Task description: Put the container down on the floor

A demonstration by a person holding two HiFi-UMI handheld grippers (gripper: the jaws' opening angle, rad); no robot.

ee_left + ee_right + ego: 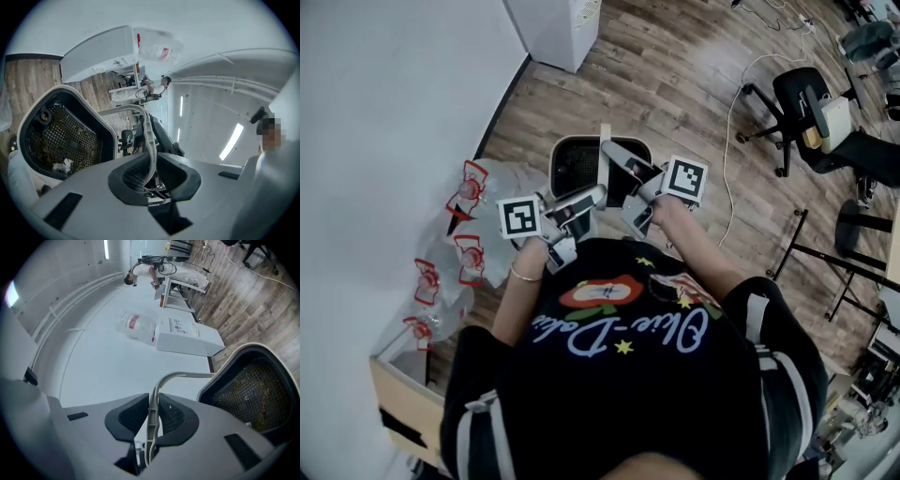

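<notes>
The container (581, 167) is a white bin with a black mesh basket inside and a thin grey bail handle (605, 155). Both grippers hold that handle in front of the person's chest, over the wooden floor. My left gripper (592, 195) is shut on the handle (149, 140), its dark pads (176, 176) pressed on either side of the strip. My right gripper (623, 161) is shut on the same handle (154, 401) from the other side. The basket's open mouth (61, 136) (253, 390) shows in both gripper views, with some debris on the mesh.
Clear plastic bottles with red labels (467, 199) lie along the white wall at the left. A white cabinet (562, 28) stands beyond the container. A black office chair (806, 103), a white cable (733, 112) and black stand legs (825, 255) are at the right. A cardboard box (403, 394) sits near left.
</notes>
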